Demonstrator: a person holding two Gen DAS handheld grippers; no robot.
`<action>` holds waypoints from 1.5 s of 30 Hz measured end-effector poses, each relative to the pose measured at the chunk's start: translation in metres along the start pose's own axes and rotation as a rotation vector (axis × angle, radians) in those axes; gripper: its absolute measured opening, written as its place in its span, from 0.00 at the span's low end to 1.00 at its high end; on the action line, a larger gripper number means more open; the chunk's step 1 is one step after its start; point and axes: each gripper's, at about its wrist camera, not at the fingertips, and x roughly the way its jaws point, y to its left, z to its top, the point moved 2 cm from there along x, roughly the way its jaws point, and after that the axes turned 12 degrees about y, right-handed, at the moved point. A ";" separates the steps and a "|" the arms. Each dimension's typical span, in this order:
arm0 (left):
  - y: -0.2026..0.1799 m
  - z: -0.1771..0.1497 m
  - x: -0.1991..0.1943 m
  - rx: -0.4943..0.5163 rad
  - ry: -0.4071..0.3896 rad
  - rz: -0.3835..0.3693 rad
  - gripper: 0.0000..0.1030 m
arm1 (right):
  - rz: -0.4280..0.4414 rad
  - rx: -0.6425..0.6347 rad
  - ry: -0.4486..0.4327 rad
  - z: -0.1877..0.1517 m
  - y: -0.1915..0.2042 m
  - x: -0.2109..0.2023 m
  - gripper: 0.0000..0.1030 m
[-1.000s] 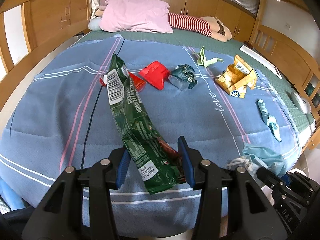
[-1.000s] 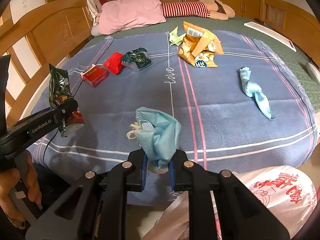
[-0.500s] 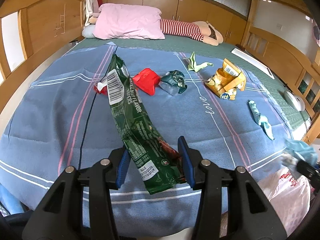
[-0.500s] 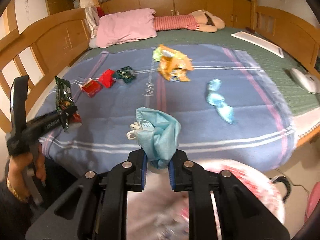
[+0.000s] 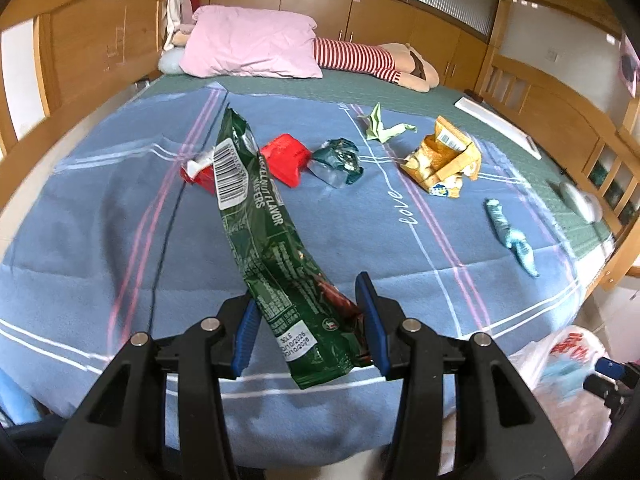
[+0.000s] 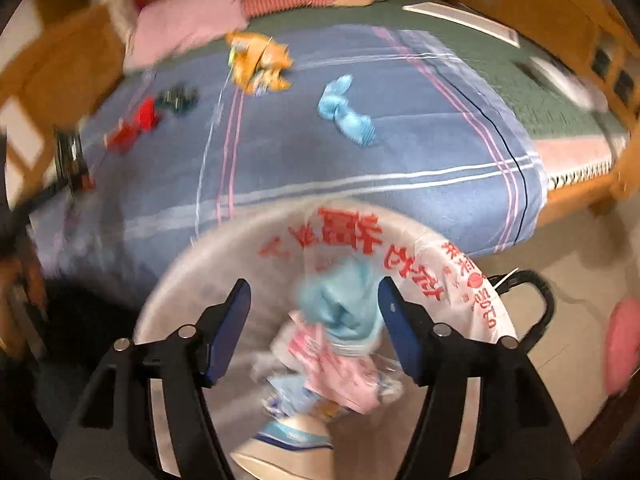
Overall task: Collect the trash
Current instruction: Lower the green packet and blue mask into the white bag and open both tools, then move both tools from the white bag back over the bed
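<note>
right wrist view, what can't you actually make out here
- Blue mask: motion blur hides whether it has landed in the trash bag.
- Bag contents: smeared, unidentifiable.
- Left gripper: blurred at the left edge.
- Left wrist view: green wrapper covers part of the red packet.

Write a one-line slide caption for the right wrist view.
Open right gripper above the white trash bag, light blue face mask between its jaws, unpinched.

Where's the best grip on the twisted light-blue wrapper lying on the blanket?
Grip the twisted light-blue wrapper at its pinched middle, coming from above with the jaws across its long axis. It lies flat on the blanket, and the waist looks like the narrowest, firmest part.
</note>
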 end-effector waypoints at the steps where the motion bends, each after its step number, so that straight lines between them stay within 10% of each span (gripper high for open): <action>1: -0.001 0.000 0.001 -0.003 0.005 -0.015 0.45 | 0.013 0.022 -0.020 0.001 -0.002 -0.003 0.63; 4: -0.018 -0.011 0.001 0.018 0.021 -0.098 0.45 | 0.025 0.129 -0.150 0.007 -0.017 -0.025 0.64; 7: -0.056 -0.029 -0.011 0.130 0.014 -0.341 0.45 | 0.024 0.220 -0.237 0.009 -0.034 -0.040 0.67; 12: -0.144 -0.084 -0.005 0.430 0.203 -0.628 0.46 | -0.020 0.353 -0.325 0.006 -0.063 -0.056 0.67; 19: -0.200 -0.132 -0.004 0.762 0.220 -0.555 0.66 | 0.002 0.410 -0.305 0.006 -0.076 -0.053 0.67; 25: -0.178 -0.111 -0.002 0.614 0.178 -0.551 0.92 | 0.015 0.393 -0.281 0.007 -0.065 -0.043 0.67; 45: -0.095 -0.056 0.013 0.141 0.117 -0.340 0.94 | 0.018 0.400 -0.252 0.006 -0.063 -0.034 0.67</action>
